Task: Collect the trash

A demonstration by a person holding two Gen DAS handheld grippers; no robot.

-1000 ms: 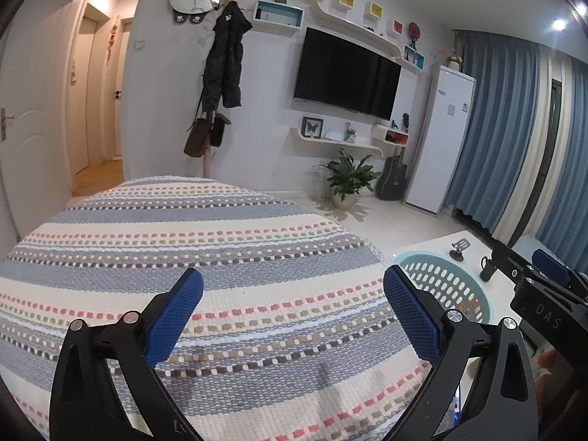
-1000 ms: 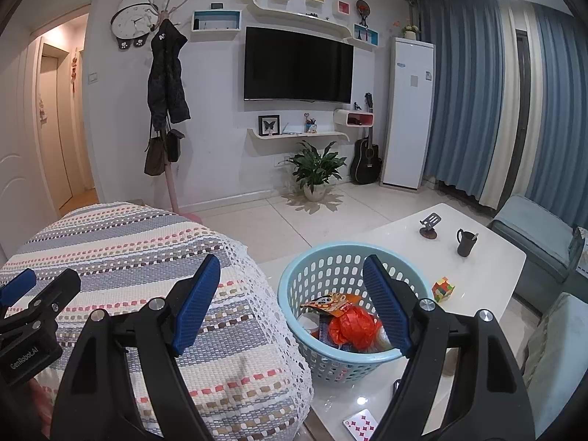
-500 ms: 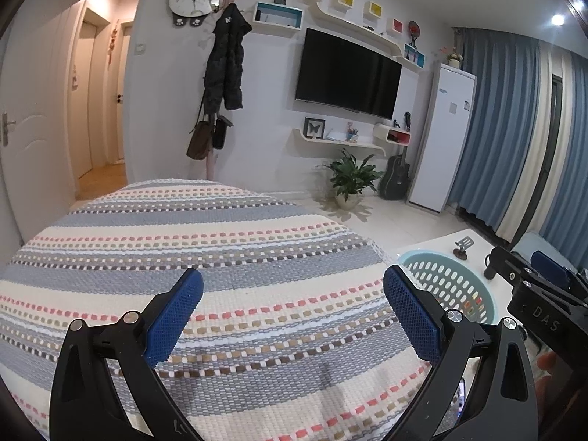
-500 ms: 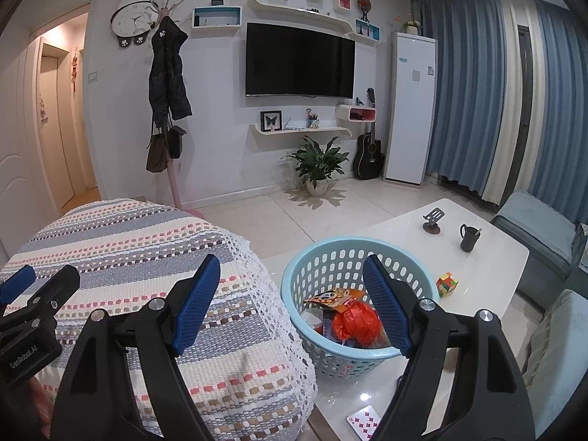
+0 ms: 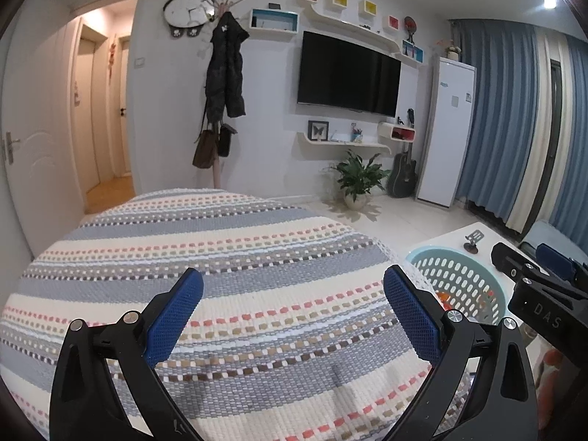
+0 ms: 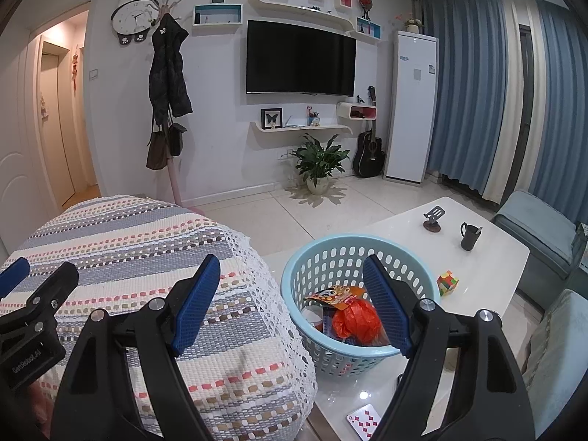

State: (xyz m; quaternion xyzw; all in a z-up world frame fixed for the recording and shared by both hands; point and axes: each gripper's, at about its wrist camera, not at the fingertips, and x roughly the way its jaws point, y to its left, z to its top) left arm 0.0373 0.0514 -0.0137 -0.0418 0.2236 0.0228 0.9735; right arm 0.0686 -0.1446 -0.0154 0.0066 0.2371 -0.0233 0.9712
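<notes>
I am in a home living room: a wall-mounted television [image 6: 300, 58] hangs above a shelf, a coat [image 6: 167, 68] and bags hang on a rack by a panda clock [image 6: 133, 15], a guitar [image 6: 368, 154] leans beside a potted plant [image 6: 319, 161], blue curtains [image 6: 474, 88] cover the window, and a striped knitted throw [image 5: 205, 257] lies before me.

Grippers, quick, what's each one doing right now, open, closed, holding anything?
Left gripper: open, holding nothing, over the striped cover.
Right gripper: open, holding nothing, in front of the blue basket.
</notes>
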